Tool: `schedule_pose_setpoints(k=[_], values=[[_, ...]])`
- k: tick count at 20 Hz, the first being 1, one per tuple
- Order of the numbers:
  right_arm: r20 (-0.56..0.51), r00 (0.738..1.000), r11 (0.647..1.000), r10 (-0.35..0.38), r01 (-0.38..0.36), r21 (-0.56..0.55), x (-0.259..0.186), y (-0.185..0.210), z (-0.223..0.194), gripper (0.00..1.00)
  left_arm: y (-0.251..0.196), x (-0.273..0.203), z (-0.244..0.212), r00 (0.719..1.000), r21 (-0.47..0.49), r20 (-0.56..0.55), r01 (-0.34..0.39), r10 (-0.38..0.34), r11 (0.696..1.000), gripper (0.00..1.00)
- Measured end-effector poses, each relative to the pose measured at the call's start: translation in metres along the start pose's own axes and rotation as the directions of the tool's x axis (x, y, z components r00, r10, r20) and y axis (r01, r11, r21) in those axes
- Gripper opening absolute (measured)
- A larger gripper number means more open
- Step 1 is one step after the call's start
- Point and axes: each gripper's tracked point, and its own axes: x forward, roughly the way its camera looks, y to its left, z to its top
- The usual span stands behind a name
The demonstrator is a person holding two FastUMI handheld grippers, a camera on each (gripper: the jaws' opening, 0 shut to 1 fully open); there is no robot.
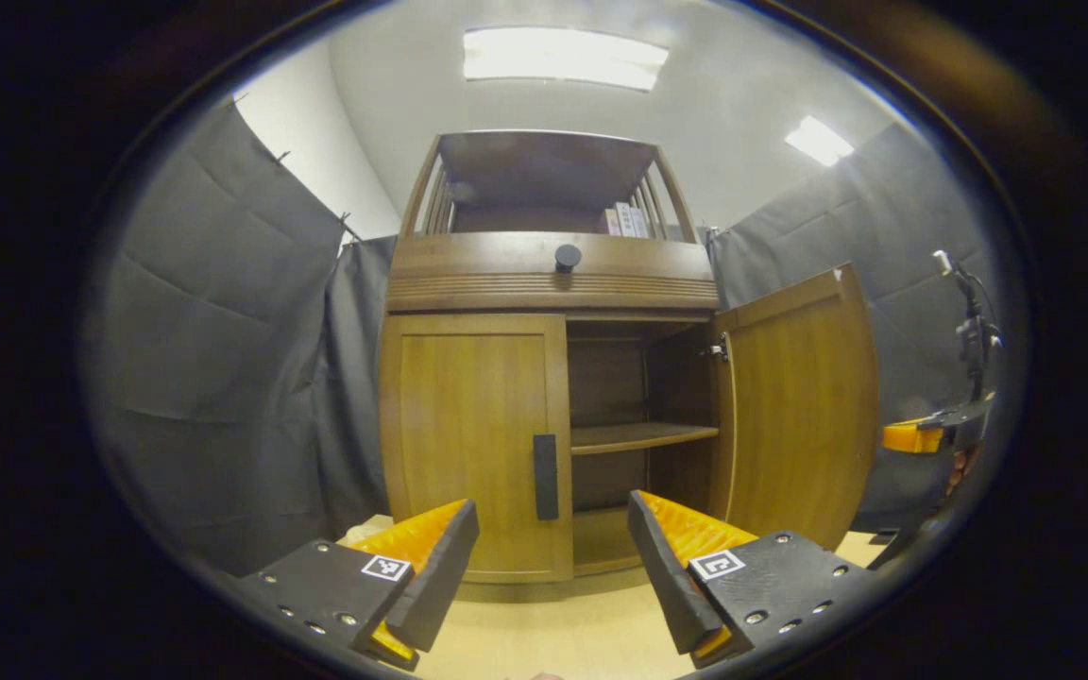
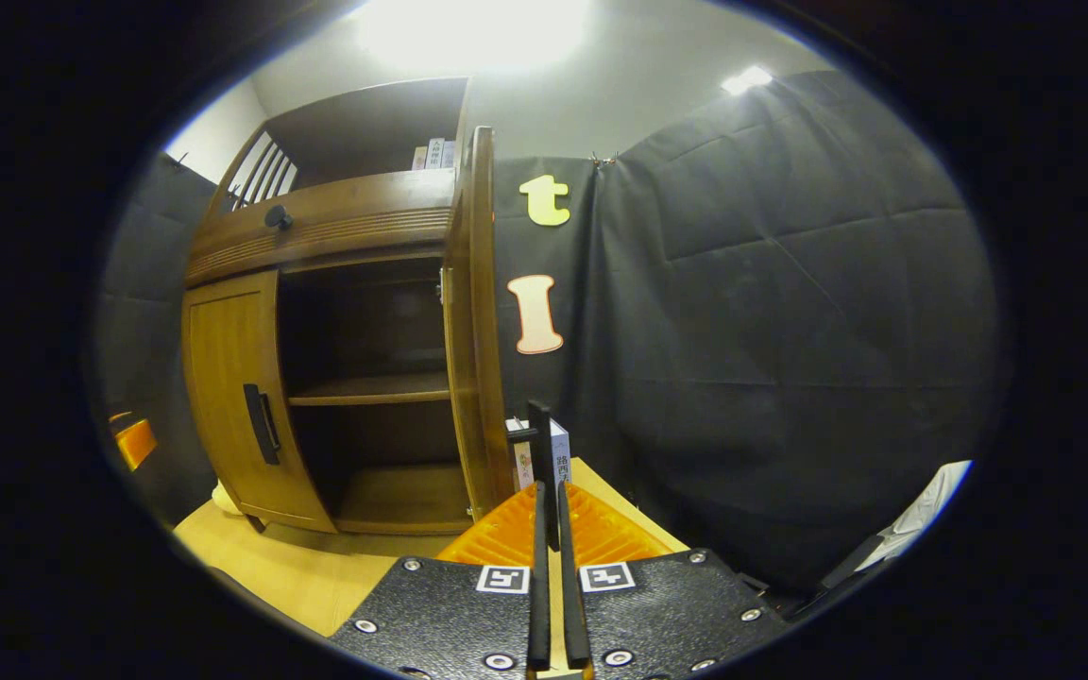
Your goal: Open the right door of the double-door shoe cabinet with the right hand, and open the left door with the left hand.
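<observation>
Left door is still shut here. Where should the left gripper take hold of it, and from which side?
Grip the dark vertical handle on the left door, beside its free inner edge. Come straight from the front with the open left gripper, one finger on each side of the upright bar.

Pale wood floor [image 1: 544, 633] carries shoe cabinet [image 1: 544, 283]; box [image 2: 558, 453] beside.

Bright ceiling lights [image 1: 565, 57] above the left tongs [image 1: 553, 548], blown-out glare overhead in the right gripper view, cabinet [image 2: 355, 378] interior shadowed, perhaps slightly soft, strong fisheye bending near edges, centre sharp
</observation>
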Motion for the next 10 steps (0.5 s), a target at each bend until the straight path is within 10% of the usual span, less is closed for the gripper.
schedule_pose_setpoints(k=[3, 7, 10], values=[[0.013, 0.999, 0.999, 0.043, -0.043, -0.009, -0.011, 0.009, 0.000, 0.19, 0.000, 0.005, 0.001, 1.000, 0.015, 0.007, 0.005, -0.005, 1.000, 0.91], [0.030, 0.997, 0.997, 0.076, -0.075, -0.016, -0.021, 0.020, 0.000, 0.82, 0.003, 0.017, 0.000, 1.000, 0.023, 0.006, -0.002, 0.002, 1.000, 0.91], [0.035, 0.996, 0.997, 0.078, -0.077, -0.024, -0.024, 0.024, -0.006, 0.93, 0.003, 0.024, -0.002, 1.000, 0.018, -0.002, -0.011, 0.011, 1.000, 0.91]])
